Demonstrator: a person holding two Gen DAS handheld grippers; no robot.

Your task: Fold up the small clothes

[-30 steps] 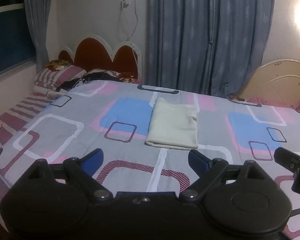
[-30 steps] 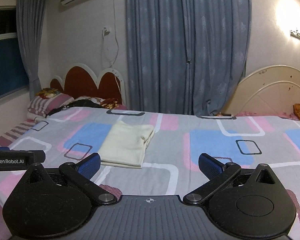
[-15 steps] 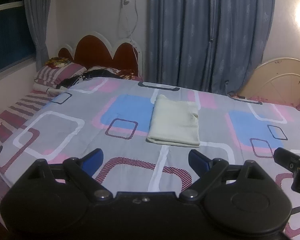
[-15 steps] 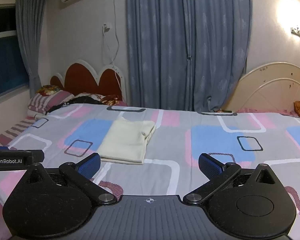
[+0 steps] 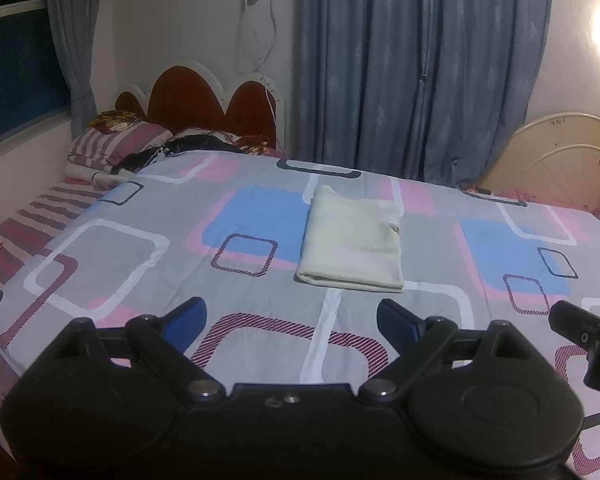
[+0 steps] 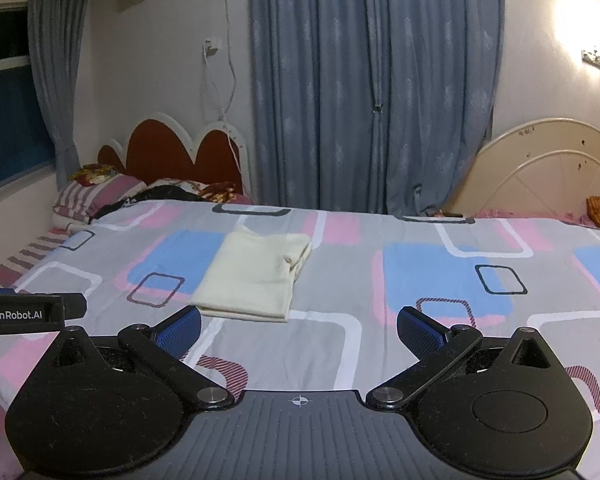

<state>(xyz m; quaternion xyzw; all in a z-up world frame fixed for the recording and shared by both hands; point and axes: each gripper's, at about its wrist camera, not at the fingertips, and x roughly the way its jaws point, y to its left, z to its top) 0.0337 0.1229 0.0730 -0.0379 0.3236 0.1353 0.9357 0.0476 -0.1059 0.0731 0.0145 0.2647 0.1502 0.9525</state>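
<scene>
Patterned bedspread (image 6: 380,344), folded cream garment (image 6: 256,276), "GenRobot.AI" label (image 6: 14,314)

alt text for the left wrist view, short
A folded cream garment lies flat on a bed's patterned quilt, just beyond the open, empty left gripper. Behind the bed are a red headboard and blue curtains.
</scene>
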